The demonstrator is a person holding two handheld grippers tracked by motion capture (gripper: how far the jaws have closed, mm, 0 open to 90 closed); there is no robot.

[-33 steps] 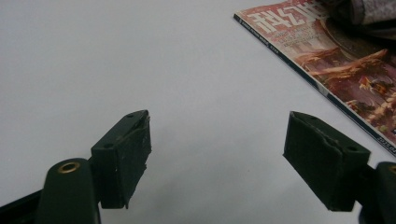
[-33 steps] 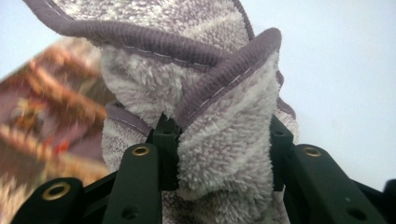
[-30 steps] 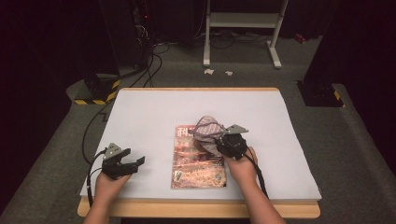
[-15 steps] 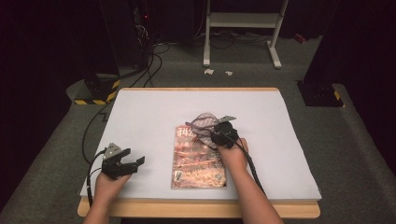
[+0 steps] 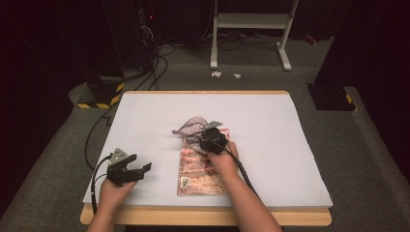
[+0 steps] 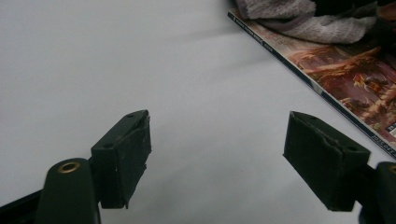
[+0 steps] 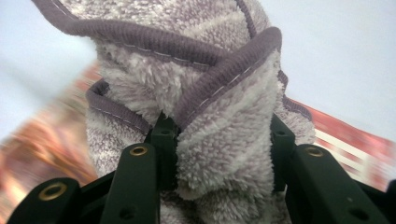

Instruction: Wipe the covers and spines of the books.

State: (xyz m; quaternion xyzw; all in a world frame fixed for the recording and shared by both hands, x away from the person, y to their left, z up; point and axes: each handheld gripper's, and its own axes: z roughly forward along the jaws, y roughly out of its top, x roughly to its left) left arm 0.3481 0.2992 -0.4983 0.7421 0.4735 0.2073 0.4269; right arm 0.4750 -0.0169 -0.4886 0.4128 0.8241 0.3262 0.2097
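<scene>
1. On a white-covered table, a person seated at the near edge holds 2 hand-held grippers, 1 in each hand.
2. Near the middle of the table lies a magazine with a red and orange cover, flat and closed.
3. A grey fleecy cloth with a darker purple hem sits bunched at the far end of the magazine, partly on its cover.
4. The right gripper is pinching a thick fold of the cloth; in the right gripper view the fabric bulges between both jaws and over them.
5. The left gripper rests low near the table's front left corner, well apart from the magazine, its jaws spread wide with bare tabletop between them.
6. Judged from this, the step in hand is wiping or dragging the cloth over the magazine cover with the right gripper.
7. The next move likely calls for keeping the pinch firm and the cloth pressed flat enough to sweep the cover without shifting the magazine; the free left gripper could steady its edge.
</scene>
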